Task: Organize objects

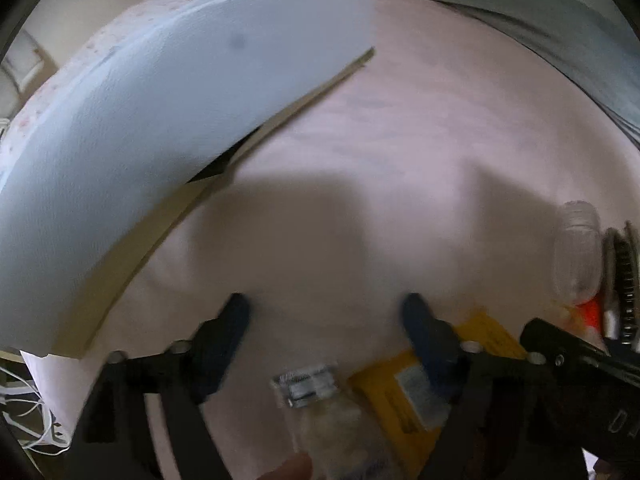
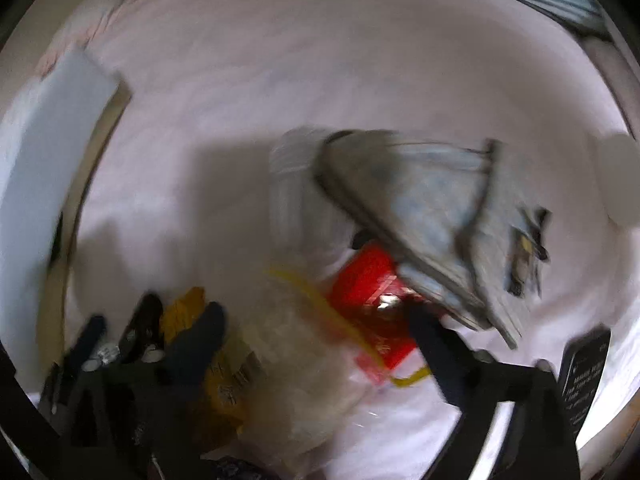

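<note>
Crowding the red packet [image 2: 370, 280]: grey pouch [image 2: 420, 216], clear bag [image 2: 292, 356].

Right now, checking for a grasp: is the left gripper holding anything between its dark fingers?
No: the left gripper stands open over bare pink sheet.

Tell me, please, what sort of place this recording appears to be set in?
Probably a bedroom at home: the items lie on a pale pink bedsheet like a made bed, a grey blanket lies along its far edge, and household clutter such as a red packet is scattered there.
</note>
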A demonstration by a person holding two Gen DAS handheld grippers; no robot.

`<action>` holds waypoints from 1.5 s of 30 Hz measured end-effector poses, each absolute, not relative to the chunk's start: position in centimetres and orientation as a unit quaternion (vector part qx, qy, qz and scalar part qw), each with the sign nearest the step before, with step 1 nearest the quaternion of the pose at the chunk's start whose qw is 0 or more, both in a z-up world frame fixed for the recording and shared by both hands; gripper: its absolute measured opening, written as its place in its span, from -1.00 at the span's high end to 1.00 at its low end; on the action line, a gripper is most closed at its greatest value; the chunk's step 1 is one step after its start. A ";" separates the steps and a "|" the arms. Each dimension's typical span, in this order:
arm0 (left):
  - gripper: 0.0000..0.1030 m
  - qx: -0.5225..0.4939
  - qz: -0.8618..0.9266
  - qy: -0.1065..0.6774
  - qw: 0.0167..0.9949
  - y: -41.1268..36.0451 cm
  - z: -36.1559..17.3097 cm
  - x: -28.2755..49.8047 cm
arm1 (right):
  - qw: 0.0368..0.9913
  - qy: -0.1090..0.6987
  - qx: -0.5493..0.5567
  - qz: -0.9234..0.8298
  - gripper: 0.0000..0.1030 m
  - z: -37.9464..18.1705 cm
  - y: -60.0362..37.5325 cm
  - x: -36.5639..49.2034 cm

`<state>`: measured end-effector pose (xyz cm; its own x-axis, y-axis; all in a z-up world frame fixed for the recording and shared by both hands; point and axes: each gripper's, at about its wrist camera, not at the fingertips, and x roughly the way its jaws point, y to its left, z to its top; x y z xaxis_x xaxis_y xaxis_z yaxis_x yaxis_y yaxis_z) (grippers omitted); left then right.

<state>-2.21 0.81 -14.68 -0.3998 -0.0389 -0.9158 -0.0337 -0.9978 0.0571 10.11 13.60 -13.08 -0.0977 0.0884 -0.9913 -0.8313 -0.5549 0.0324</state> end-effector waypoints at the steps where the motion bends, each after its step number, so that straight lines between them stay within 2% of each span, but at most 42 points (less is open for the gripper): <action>1: -0.67 0.545 -0.838 -0.031 0.002 0.7 -14.7 -2.0 | 0.350 0.316 -0.580 0.664 -1.00 -13.2 13.6 10.0; 3: -0.69 0.550 -0.834 -0.034 0.008 0.6 -14.6 -2.1 | 0.382 0.319 -0.587 0.638 -1.00 -13.6 14.0 10.5; 4: -0.73 0.556 -0.830 -0.038 0.013 0.7 -14.6 -2.2 | 0.388 0.344 -0.589 0.619 -1.00 -14.0 14.5 11.0; 5: -0.76 0.562 -0.826 -0.037 0.018 0.7 -14.6 -2.3 | 0.376 0.415 -0.591 0.580 -1.00 -15.4 15.4 12.1; 13: -0.80 0.563 -0.825 -0.016 0.031 -0.3 -14.5 -1.0 | 0.356 0.389 -0.623 0.578 -1.00 -14.8 15.9 11.9; 18: -0.80 0.596 -0.801 -0.057 0.024 0.4 -14.1 -1.5 | 0.349 0.392 -0.620 0.583 -1.00 -14.1 15.9 12.4; 19: -0.74 0.595 -0.800 -0.065 0.025 0.5 -13.9 -1.4 | 0.347 0.393 -0.618 0.585 -1.00 -13.9 15.9 12.6; 21: -0.43 0.591 -0.804 -0.072 0.006 1.1 -13.6 -0.8 | 0.344 0.390 -0.617 0.591 -1.00 -13.6 15.8 12.7; 23: -0.01 0.587 -0.805 -0.079 -0.005 1.6 -13.2 -0.2 | 0.339 0.384 -0.618 0.597 -1.00 -13.3 15.6 12.8; 24: 0.11 0.586 -0.806 -0.088 -0.008 2.1 -13.0 0.1 | 0.337 0.382 -0.618 0.598 -1.00 -13.2 15.6 12.8; 26: 0.50 0.582 -0.807 -0.097 -0.011 2.7 -12.9 0.7 | 0.335 0.373 -0.619 0.605 -1.00 -12.8 15.4 12.8; 27: 0.55 0.581 -0.807 -0.100 -0.013 2.9 -12.8 1.0 | 0.336 0.370 -0.617 0.607 -1.00 -12.7 15.3 12.8; 29: 0.62 0.580 -0.808 -0.101 -0.013 3.1 -12.8 1.3 | 0.339 0.366 -0.618 0.607 -1.00 -12.4 15.2 12.8; 39: 0.62 0.579 -0.812 -0.070 -0.006 1.6 -12.1 3.0 | 0.352 0.352 -0.613 0.614 -0.98 -10.7 16.4 11.5; 40: 0.62 0.578 -0.813 -0.068 -0.005 1.5 -12.0 3.2 | 0.355 0.350 -0.609 0.617 -0.78 -10.3 16.4 11.5; 41: 0.62 0.576 -0.814 -0.068 -0.005 1.5 -11.8 3.5 | 0.363 0.347 -0.600 0.623 -0.48 -9.4 16.5 11.8; 43: 0.62 0.570 -0.818 -0.070 -0.005 1.6 -11.2 4.0 | 0.365 0.356 -0.578 0.637 -0.33 -8.1 16.8 12.2; 45: 0.62 0.557 -0.827 -0.073 -0.010 2.0 -10.1 4.8 | 0.357 0.378 -0.548 0.655 -0.29 -6.6 17.2 12.7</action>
